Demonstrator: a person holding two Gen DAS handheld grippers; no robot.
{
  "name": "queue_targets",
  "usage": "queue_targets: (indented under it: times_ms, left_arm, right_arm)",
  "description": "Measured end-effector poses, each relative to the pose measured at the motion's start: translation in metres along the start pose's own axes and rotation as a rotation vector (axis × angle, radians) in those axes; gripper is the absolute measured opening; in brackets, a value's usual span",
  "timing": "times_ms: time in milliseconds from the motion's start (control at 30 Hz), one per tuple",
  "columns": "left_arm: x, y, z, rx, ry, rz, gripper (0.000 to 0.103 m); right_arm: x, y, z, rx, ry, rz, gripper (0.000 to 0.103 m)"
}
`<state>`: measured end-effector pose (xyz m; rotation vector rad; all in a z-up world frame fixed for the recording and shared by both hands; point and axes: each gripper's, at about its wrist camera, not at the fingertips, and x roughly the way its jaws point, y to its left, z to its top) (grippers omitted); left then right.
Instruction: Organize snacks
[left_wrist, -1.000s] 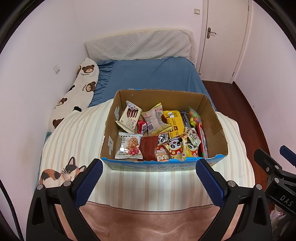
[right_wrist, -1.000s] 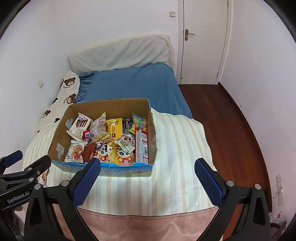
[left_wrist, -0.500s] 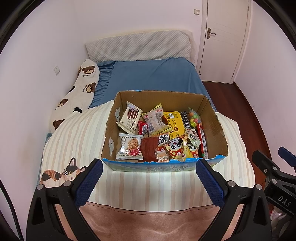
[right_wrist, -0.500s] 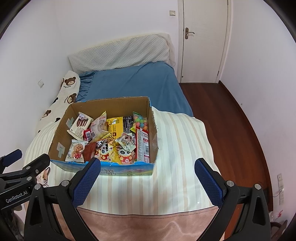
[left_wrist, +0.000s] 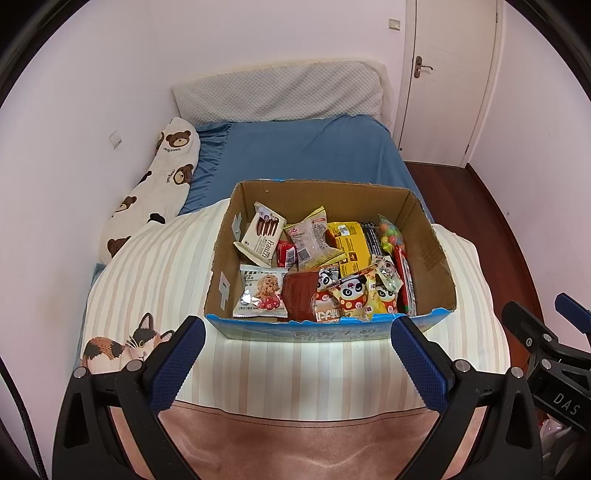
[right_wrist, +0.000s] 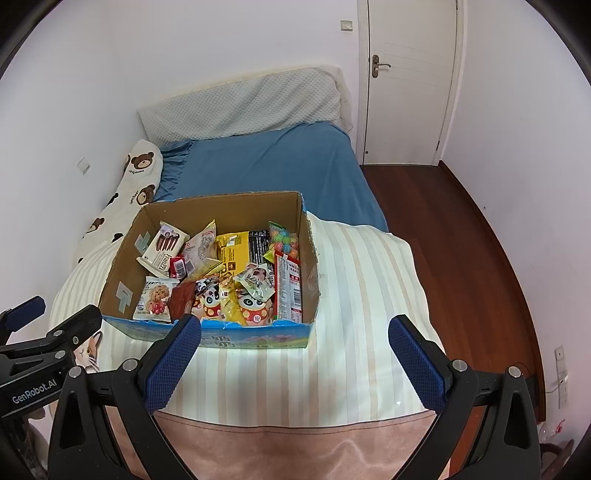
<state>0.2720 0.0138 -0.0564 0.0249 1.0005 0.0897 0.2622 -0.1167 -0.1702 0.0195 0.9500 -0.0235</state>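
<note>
I have both grippers hovering over the near edge of the bed, clear of everything. The left gripper (left_wrist: 297, 356) has its fingers spread wide and holds nothing; the right gripper (right_wrist: 293, 354) is the same, wide and empty. The cardboard box (left_wrist: 430, 254) sits on the striped quilt (left_wrist: 155, 266), packed with snacks (left_wrist: 332, 269): a cookie packet (left_wrist: 263, 291) at its near left corner, panda packets (left_wrist: 351, 295) along the near side.
</note>
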Motion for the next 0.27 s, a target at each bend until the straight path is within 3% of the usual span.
queue_targets:
  times_ms: [267]
  left_arm:
    - [-0.0013,0.0004,-0.0015,0.001,-0.011,0.002,0.103]
  right_arm:
    - [-0.0026,0.0003,-0.0010,0.001,-0.002,0.000,0.103]
